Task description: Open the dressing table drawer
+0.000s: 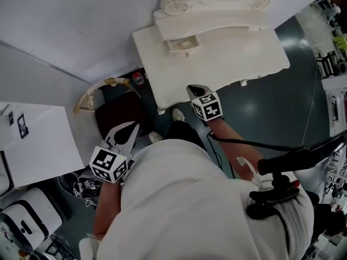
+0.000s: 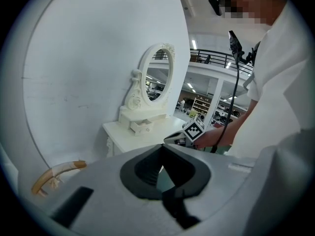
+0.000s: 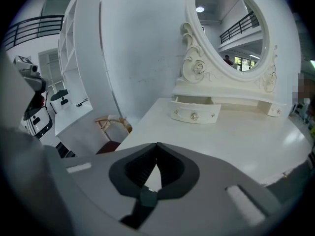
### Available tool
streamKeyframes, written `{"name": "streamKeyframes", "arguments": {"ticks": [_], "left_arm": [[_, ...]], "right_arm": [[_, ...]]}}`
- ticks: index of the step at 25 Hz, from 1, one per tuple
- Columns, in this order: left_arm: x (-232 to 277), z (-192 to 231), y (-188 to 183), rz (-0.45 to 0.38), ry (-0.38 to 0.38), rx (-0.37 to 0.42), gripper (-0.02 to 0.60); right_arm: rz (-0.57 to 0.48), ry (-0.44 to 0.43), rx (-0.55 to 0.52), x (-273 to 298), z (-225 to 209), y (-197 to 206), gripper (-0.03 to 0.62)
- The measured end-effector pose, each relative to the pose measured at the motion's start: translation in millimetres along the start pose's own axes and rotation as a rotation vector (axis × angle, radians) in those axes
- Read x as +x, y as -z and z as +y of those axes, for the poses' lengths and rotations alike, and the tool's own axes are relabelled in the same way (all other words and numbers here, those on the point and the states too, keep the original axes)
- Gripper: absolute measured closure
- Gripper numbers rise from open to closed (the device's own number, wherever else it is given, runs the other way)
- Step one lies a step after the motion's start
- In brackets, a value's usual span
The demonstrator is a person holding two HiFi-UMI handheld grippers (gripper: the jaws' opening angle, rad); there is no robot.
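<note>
The white dressing table (image 1: 260, 53) stands against the wall under an oval mirror (image 3: 231, 28). Its small drawer (image 1: 184, 44) sticks out from the base of the mirror, showing a round knob (image 3: 194, 116) on its front. My right gripper (image 1: 196, 89) hovers at the table's front edge, well short of the drawer, shut with nothing in it; in the right gripper view its jaw tips (image 3: 157, 144) meet. My left gripper (image 1: 130, 127) hangs left of the table over a dark chair seat, also shut and empty. The drawer (image 2: 141, 127) shows far off in the left gripper view.
A chair (image 1: 116, 112) with a curved pale backrest (image 1: 100, 88) is tucked at the table's left front corner. A white cabinet top (image 1: 32, 140) sits at the left. A black cable (image 1: 255, 143) trails from the right gripper. Shelves with goods stand at the right edge.
</note>
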State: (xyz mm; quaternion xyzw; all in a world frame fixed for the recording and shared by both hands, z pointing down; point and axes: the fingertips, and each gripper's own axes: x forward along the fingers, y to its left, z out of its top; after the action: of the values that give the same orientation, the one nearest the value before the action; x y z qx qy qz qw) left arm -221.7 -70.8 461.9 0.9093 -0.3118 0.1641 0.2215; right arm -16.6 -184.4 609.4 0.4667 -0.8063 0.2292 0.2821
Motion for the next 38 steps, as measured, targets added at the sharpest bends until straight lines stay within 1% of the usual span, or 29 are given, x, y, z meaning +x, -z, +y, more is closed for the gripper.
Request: {"name": "streamKeyframes", "arguments": {"ticks": [10, 16, 22, 31, 36, 38], "left_arm": [[-19, -7, 8, -0.022, -0.021, -0.005, 0.58], [-29, -4, 14, -0.027, -0.033, -0.02, 0.58], [-35, 0, 21, -0.032, -0.036, -0.026, 0.58], [-39, 4, 35, -0.026, -0.027, -0.051, 0.58], [-35, 4, 43, -0.018, -0.005, -0.068, 0.58], [-34, 2, 46, -0.01, 0.007, -0.075, 0.58]], "right_arm": [[-0.029, -0.057, -0.072, -29, 38, -13, 0.594], [-0.044, -0.094, -0.1, -35, 63, -21, 0.594], [-0.066, -0.107, -0.127, -37, 80, -27, 0.594], [-0.061, -0.14, -0.161, -39, 102, -29, 0.594], [-0.042, -0.139, -0.187, -41, 108, -23, 0.594], [-0.032, -0.14, -0.181, -44, 110, -20, 0.594]]}}
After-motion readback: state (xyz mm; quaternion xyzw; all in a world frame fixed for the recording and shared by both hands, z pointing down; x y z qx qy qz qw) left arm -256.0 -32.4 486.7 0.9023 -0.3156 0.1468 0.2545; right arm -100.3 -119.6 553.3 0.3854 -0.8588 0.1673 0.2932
